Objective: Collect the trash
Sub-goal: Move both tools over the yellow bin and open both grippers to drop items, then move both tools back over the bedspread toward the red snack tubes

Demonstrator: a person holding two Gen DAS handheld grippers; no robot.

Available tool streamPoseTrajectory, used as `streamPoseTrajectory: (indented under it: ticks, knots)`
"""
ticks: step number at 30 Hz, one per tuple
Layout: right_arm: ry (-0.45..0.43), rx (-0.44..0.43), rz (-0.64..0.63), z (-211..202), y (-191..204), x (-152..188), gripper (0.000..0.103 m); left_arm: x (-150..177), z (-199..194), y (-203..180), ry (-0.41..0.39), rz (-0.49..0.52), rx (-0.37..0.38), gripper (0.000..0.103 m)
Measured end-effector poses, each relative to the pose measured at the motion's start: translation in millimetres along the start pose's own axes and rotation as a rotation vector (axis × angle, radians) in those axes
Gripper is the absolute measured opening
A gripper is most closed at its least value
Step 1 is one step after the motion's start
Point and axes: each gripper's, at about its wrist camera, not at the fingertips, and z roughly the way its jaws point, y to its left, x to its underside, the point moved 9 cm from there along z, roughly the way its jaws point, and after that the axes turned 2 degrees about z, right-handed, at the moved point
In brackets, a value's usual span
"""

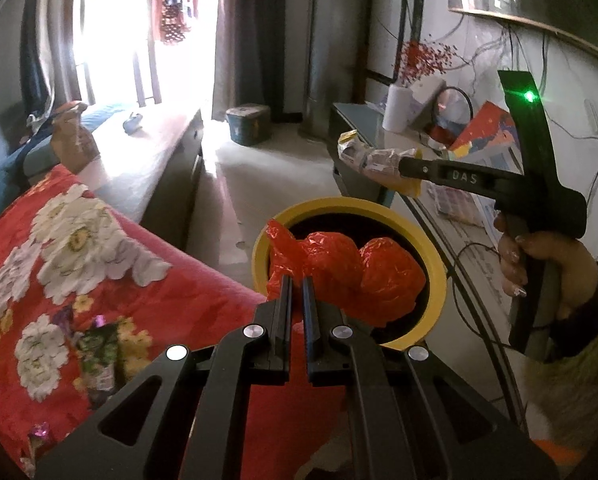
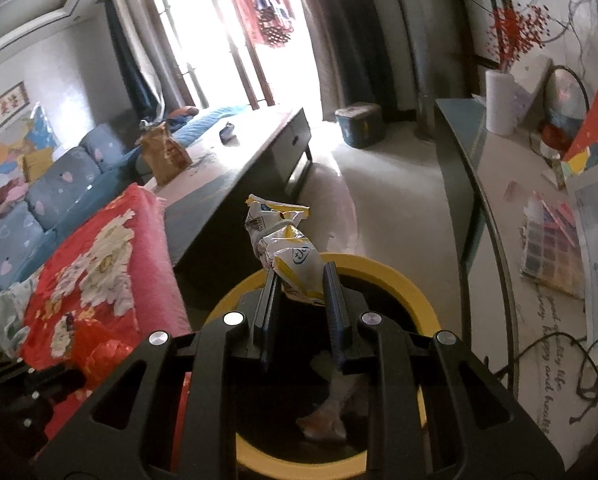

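Over the yellow bin (image 2: 399, 280) at six o'clock, my right gripper (image 2: 299, 280) pinches the crumpled wrapper (image 2: 283, 240) and my left gripper (image 1: 297, 284) pinches the red bag (image 1: 339, 276), so I should let go only above its hole.

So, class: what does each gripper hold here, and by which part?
The left gripper pinches the red plastic bag at its crumpled near edge. The right gripper clamps the yellow-and-white wrapper by its lower end.
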Motion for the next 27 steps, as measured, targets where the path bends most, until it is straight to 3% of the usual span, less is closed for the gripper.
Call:
streamPoseTrajectory:
  ticks: [14,22,23,24,25,26,27]
  knots:
    - [0.071,0.036,0.073,25.1,-41.2,22.8,0.016,9.8,51.8,-31.8,0.078,0.048,0.030,0.005]
    - [0.116,0.011,0.122,35.8,-48.8,34.0,0.019,18.5,77.1,-42.0,0.111,0.025,0.052,0.007]
    - [0.115,0.008,0.135,36.0,-50.0,34.4,0.026,18.2,79.0,-41.2,0.109,0.019,0.051,0.019]
    - [0.117,0.002,0.146,36.2,-50.9,34.9,0.035,17.5,79.5,-39.1,0.098,0.009,0.044,0.052]
    - [0.115,0.013,0.146,35.6,-51.9,34.9,0.037,16.1,79.1,-37.3,0.088,0.001,0.039,0.070]
    - [0.110,0.029,0.137,34.6,-53.1,34.6,0.039,15.0,77.5,-34.4,0.075,-0.015,0.042,0.084]
    - [0.105,0.039,0.123,33.0,-52.3,33.7,0.040,14.3,75.7,-33.4,0.068,-0.030,0.056,0.083]
